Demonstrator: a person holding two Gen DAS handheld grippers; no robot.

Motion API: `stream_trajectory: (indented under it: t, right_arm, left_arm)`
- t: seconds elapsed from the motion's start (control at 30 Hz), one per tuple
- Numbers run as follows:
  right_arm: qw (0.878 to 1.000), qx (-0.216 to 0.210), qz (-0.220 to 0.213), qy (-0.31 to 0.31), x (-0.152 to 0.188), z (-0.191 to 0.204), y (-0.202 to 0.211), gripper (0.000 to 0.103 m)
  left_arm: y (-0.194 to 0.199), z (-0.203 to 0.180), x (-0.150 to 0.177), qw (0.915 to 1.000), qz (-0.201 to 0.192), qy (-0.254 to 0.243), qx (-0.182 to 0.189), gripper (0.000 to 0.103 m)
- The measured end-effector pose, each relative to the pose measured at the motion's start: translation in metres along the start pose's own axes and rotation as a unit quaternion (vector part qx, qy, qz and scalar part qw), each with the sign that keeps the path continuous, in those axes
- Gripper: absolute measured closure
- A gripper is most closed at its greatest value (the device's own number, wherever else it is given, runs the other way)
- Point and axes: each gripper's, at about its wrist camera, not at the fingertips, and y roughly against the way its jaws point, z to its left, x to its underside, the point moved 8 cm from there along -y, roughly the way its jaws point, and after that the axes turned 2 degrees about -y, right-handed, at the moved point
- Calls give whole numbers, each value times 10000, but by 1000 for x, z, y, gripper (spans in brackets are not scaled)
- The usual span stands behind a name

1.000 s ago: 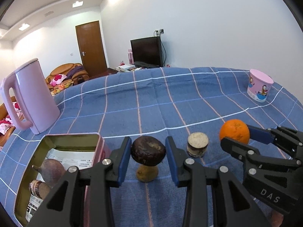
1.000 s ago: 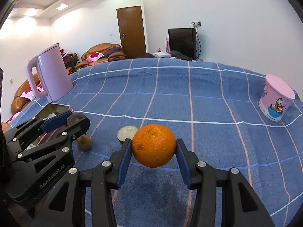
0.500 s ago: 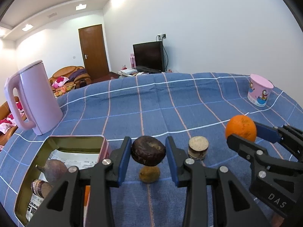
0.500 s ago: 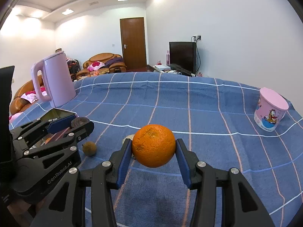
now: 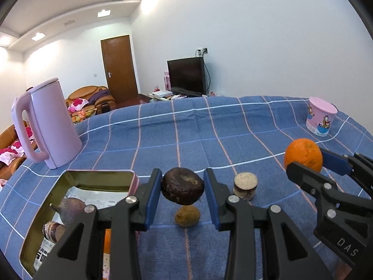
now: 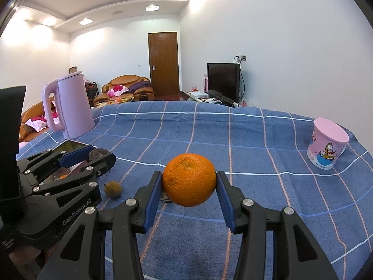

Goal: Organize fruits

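Observation:
My left gripper (image 5: 183, 190) is shut on a dark brown passion fruit (image 5: 183, 189) and holds it above the table, just right of an open pink tin box (image 5: 58, 200). The tin holds a purplish fruit (image 5: 70, 210) and other pieces on paper. My right gripper (image 6: 188, 187) is shut on an orange (image 6: 188, 179), held above the cloth; the orange also shows in the left wrist view (image 5: 303, 155). A small yellow-brown fruit (image 5: 187, 215) lies on the cloth under the passion fruit. It also shows in the right wrist view (image 6: 112, 188).
A small round jar (image 5: 245, 186) stands on the blue checked tablecloth (image 5: 198, 135) between the grippers. A pink kettle (image 5: 46, 126) stands at the back left. A pink cartoon cup (image 5: 320, 119) stands at the far right.
Both grippers have risen a little with their fruits held, so the table looks lower in both views. The grips have not changed.

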Motion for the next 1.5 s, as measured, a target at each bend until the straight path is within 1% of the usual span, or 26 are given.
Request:
stream_trajectory:
  t: [1.2,1.5]
  right_arm:
    - [9976,40,-684,21,-6,0,29,55]
    - [9968,50,-796,16,-8,1,33,55]
  left_arm:
    - [21,10,-5,9984,-490,127,-236,64]
    - [28,12,-5,9976,-600,127,-324,64]
